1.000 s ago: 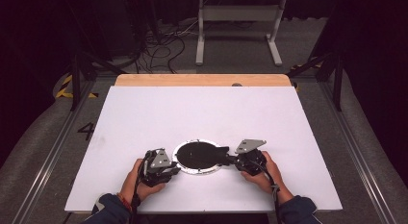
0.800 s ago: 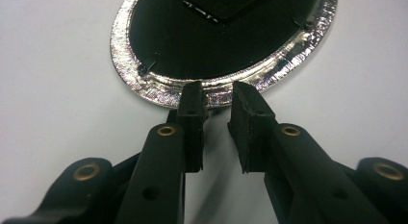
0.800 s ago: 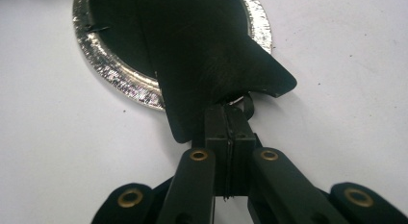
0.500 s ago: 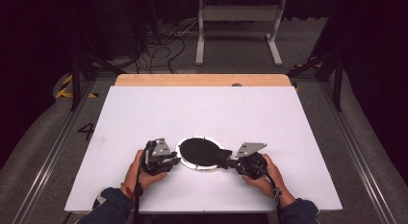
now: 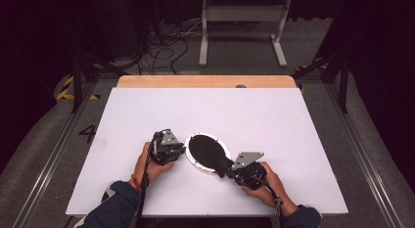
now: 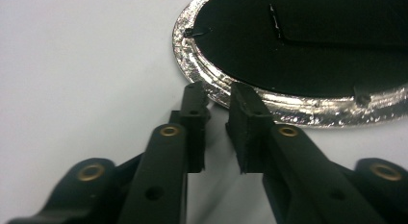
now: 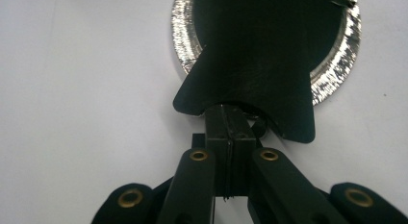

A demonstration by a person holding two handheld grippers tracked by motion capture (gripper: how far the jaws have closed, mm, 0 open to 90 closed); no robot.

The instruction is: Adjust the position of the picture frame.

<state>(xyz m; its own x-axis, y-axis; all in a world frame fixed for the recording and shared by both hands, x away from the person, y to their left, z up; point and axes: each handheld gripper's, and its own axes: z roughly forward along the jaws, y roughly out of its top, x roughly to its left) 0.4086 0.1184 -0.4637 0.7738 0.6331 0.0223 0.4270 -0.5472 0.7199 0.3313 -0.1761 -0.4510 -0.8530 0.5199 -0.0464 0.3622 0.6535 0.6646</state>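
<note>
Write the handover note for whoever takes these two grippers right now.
Right gripper: shut on the black sheet, which is pulled partly off the foil dish toward the person's right.
Left gripper: open, jaws at the dish's silver rim, gripping nothing.
Dish lies on the white table.
Done: sheet gripped and shifted.
Left: probably steady the rim and draw the sheet clear.

A lab: white table (image 5: 274, 120) amid dark curtains, floor cables (image 5: 161, 44), metal framing.
</note>
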